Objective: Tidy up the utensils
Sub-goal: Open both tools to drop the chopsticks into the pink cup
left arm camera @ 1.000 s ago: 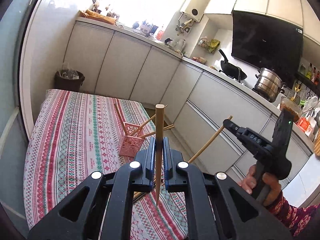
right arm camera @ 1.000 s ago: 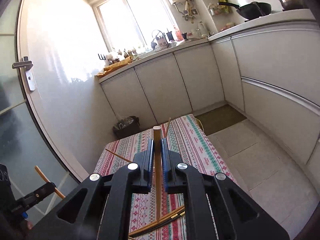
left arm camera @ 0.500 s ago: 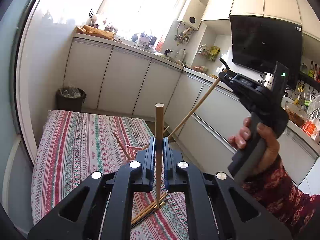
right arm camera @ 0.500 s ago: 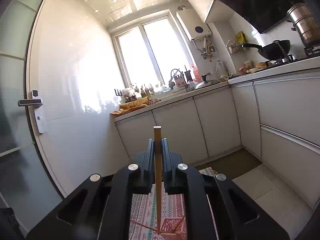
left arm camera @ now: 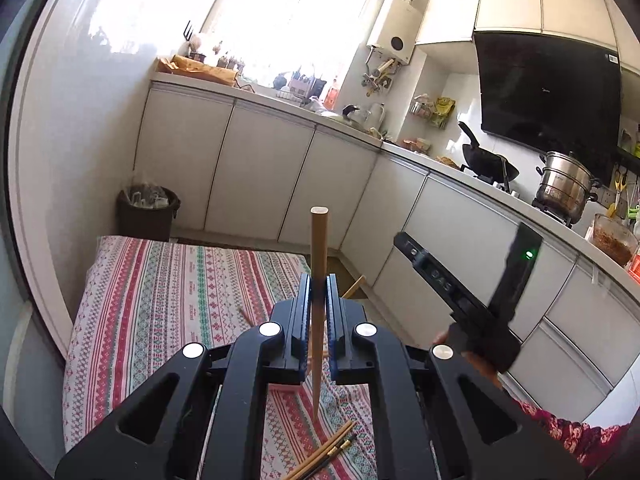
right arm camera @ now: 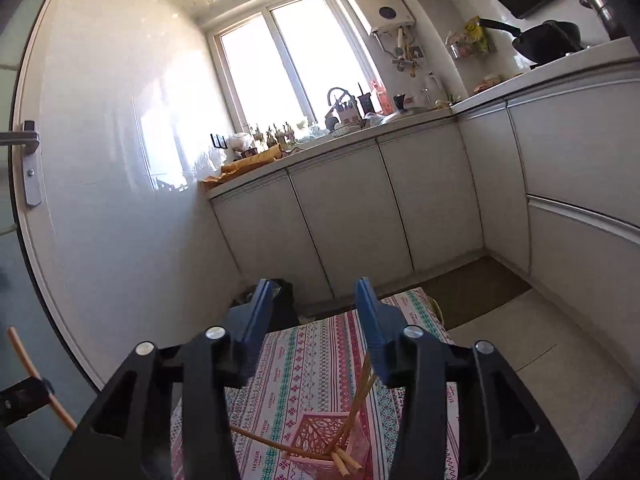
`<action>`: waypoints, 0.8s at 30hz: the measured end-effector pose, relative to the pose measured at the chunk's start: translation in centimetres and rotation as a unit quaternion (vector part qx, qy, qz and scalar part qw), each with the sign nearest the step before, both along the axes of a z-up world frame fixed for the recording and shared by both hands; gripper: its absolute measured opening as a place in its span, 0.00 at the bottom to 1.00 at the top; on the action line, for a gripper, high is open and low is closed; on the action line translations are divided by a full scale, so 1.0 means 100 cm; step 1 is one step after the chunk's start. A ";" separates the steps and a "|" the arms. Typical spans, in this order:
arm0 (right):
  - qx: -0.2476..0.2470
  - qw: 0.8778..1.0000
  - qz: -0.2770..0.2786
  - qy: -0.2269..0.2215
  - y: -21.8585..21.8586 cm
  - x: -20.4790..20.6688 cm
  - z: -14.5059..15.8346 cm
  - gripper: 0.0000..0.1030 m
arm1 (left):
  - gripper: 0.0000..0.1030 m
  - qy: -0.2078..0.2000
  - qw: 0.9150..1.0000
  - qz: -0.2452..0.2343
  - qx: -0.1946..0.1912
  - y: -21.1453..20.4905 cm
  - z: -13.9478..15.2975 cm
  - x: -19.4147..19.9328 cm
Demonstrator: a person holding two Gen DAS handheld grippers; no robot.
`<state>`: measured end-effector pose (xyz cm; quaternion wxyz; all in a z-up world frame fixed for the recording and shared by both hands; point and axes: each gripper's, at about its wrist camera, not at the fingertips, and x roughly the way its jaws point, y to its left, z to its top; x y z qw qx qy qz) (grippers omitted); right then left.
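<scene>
My left gripper [left arm camera: 319,280] is shut on a wooden chopstick [left arm camera: 319,240] that stands upright above the striped tablecloth [left arm camera: 160,300]. The pink holder [right arm camera: 320,436] stands on the cloth with several chopsticks [right arm camera: 356,400] leaning in it; in the left wrist view it is almost hidden behind my fingers. My right gripper [right arm camera: 314,312] hangs just above the holder, its jaws opening with nothing between the blue pads [right arm camera: 260,312]. In the left wrist view the right gripper [left arm camera: 400,240] shows at the right, held by a hand. More chopsticks [left arm camera: 324,456] lie loose on the cloth near me.
A dark waste bin [left arm camera: 148,212] stands beyond the table's far end. White cabinets [left arm camera: 260,176] run along the back and right, with a wok [left arm camera: 488,164] and a steel pot [left arm camera: 564,192] on the counter. A glass door with a handle [right arm camera: 24,144] is on the left.
The right gripper swung over the pink holder and its jaws parted; the chopstick it held is gone from between them. The left gripper shifted, still gripping its chopstick.
</scene>
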<state>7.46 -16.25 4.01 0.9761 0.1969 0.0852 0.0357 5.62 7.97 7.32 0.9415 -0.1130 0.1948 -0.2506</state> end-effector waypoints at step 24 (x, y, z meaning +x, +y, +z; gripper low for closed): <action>0.068 0.995 -0.035 0.065 -0.077 -0.070 -0.027 0.69 | 0.51 -0.024 0.989 0.140 -0.041 -0.018 -0.008 0.048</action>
